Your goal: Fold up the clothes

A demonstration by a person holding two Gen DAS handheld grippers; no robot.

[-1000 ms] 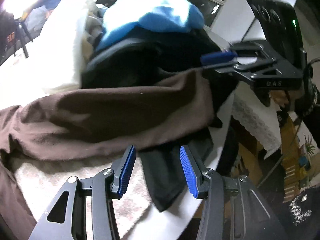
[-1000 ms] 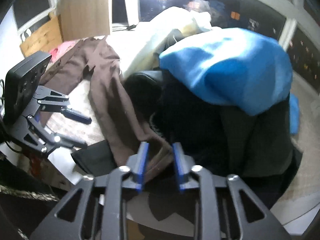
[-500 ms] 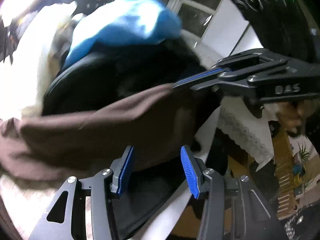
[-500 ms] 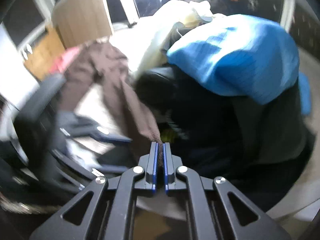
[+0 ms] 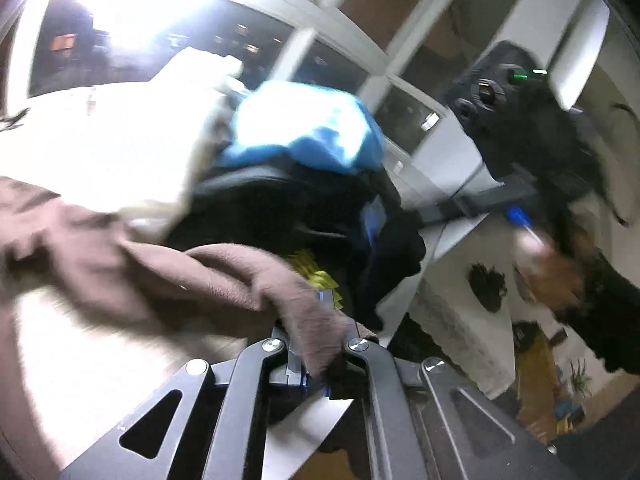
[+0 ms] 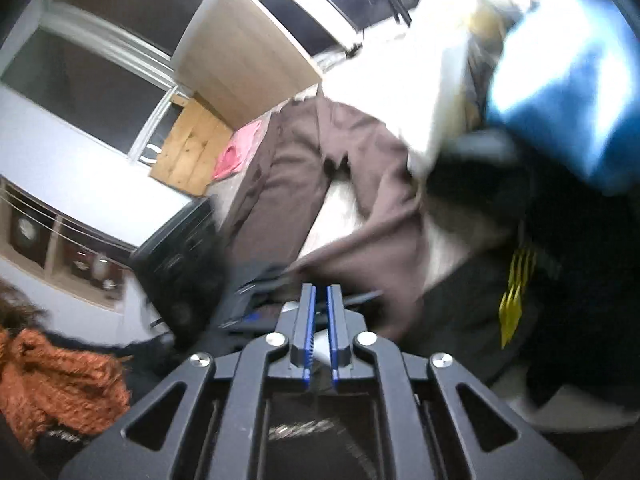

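The left claw is pressed together on a bunched edge of the brown garment at the lower centre of its view, the cloth running up and left from there. The right claw is nearly together, its jaws parting a little — a pale strip shows between them, but whether any brown cloth is caught I cannot tell. In the right view the brown garment lies spread through the middle of the frame, with a heap of other clothes at the upper right: a blue piece, a white one and a black one under them.

The risks, as I judge them:
- The garment sits partly under that heap — lifting it could drag the heap along or tip it.
- If the right claw holds nothing, the cloth hangs from one corner and twists, not flat for folding.
- The left pinch is on a thick bunch; it may slip under a hard pull.
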